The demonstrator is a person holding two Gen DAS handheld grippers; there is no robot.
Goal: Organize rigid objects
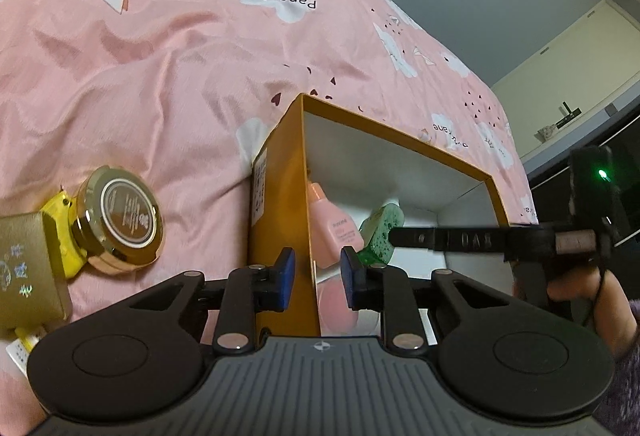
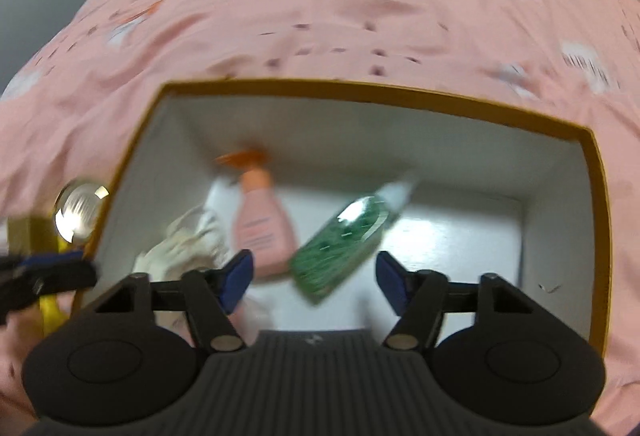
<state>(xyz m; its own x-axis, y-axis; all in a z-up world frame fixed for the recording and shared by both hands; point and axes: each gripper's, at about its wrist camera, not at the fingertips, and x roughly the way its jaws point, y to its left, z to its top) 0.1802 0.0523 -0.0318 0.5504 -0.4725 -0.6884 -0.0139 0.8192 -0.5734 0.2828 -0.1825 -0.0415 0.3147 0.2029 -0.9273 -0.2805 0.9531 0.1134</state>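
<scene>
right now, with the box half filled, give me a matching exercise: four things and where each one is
Things:
1. pink bottle
2. green bottle
3. gold-lidded jar
4. left gripper

Places:
a. on the pink bedcover, outside the box
b. closed on the wall of the orange box
c. inside the box, orange cap pointing at the far wall
d. inside the box, tilted, between the open fingers of the right gripper

Pairs: 1-c, 2-d, 3-a, 4-b
</scene>
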